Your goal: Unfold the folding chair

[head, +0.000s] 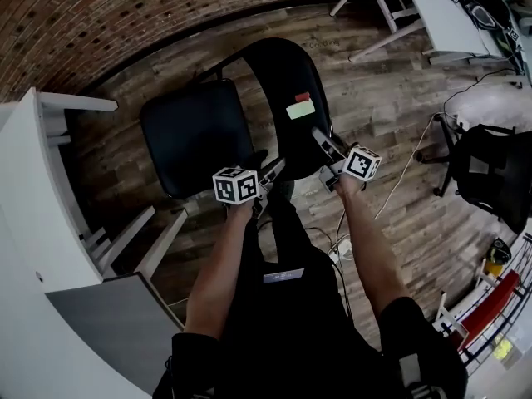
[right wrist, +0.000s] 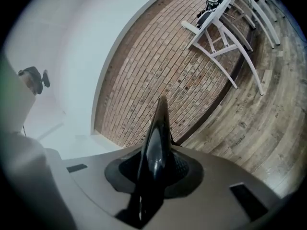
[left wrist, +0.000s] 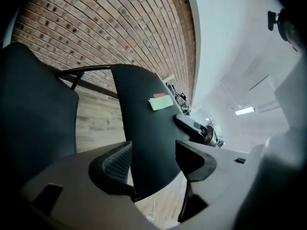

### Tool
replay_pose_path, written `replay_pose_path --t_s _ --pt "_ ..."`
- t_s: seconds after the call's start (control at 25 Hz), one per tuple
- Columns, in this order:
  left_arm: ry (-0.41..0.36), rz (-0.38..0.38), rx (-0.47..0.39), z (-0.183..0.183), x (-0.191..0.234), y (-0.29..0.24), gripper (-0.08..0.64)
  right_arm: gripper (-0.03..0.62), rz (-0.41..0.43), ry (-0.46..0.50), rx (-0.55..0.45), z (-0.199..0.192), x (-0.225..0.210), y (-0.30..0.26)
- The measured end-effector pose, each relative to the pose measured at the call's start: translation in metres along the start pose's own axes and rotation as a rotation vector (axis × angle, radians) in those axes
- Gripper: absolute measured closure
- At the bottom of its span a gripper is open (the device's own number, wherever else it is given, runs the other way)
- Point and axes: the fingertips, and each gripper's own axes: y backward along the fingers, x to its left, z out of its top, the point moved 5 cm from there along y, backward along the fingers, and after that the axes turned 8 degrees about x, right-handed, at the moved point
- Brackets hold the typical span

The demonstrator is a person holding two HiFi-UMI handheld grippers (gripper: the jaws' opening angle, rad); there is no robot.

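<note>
floor: wood planks (head: 399, 98) are carrying the chair (head: 249, 115), just ahead of the person.
right gripper (right wrist: 156, 143): clamping the backrest (head: 287, 81) edge.
left gripper (left wrist: 153, 159): jaws standing apart around that edge, seemingly not pressing.
seat (head: 195, 135): lying nearly flat.
tip: closing left first, then pulling both evenly.

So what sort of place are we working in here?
Probably an indoor studio or workshop space, judging by the red brick wall, the wood plank floor and the white trestle tables standing along the sides.
</note>
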Motion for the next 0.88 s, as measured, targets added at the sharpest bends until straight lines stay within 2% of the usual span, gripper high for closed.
replay_pose_path --t_s 0.12,0.24,0.36,0.56,0.88 --pt "-0.015 -0.052 0.03 -0.004 -0.019 -0.011 0.25 0.509 0.031 0.035 0.027 -0.004 0.01 -0.009" --pt "-0.015 -0.073 0.051 -0.008 -0.031 -0.02 0.25 0.506 0.048 0.004 0.022 -0.006 0.013 -0.01" --pt "0.0 -0.063 0.058 -0.013 -0.032 -0.022 0.25 0.506 0.053 -0.038 -0.012 -0.009 0.012 -0.01" --pt "0.013 -0.059 0.047 -0.012 -0.035 -0.026 0.25 0.504 0.061 -0.053 -0.005 -0.007 0.01 -0.011" --pt "0.044 -0.033 0.041 -0.014 -0.035 -0.023 0.262 0.494 0.073 -0.039 0.004 -0.016 0.031 -0.023"
